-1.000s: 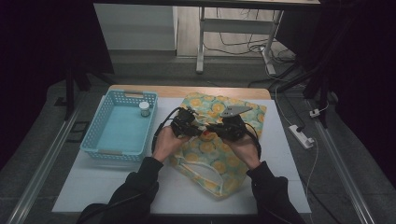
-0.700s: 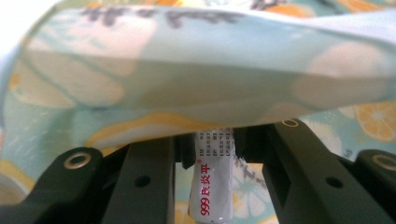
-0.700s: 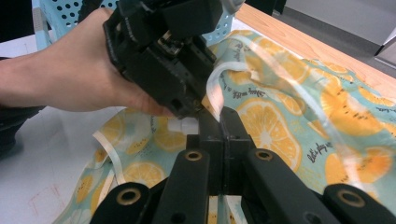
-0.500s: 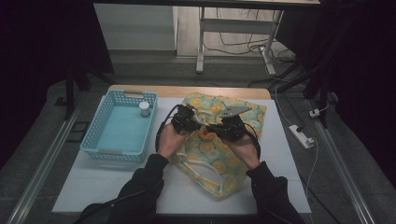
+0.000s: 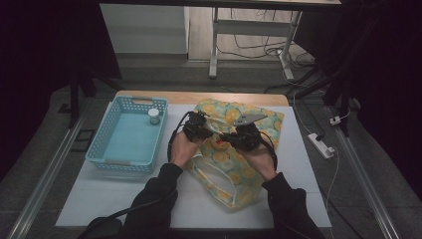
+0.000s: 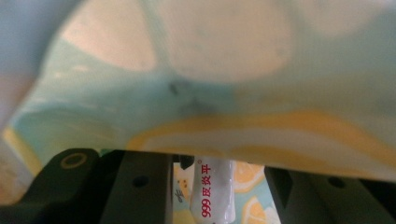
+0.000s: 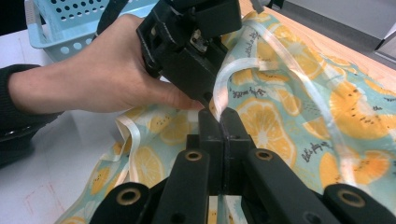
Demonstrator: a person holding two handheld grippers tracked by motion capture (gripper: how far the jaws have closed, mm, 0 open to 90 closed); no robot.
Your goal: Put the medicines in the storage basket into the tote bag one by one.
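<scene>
Tube sits narrowly held in the left tool inside the bag, whose edge the right tool pinches; release comes next.

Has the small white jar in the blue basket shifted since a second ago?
No. The white jar sits in the same far right corner of the blue basket as before.

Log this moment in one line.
left gripper: tube between jaws, inside bag | right gripper: shut on bag strap | basket: bottle
</scene>
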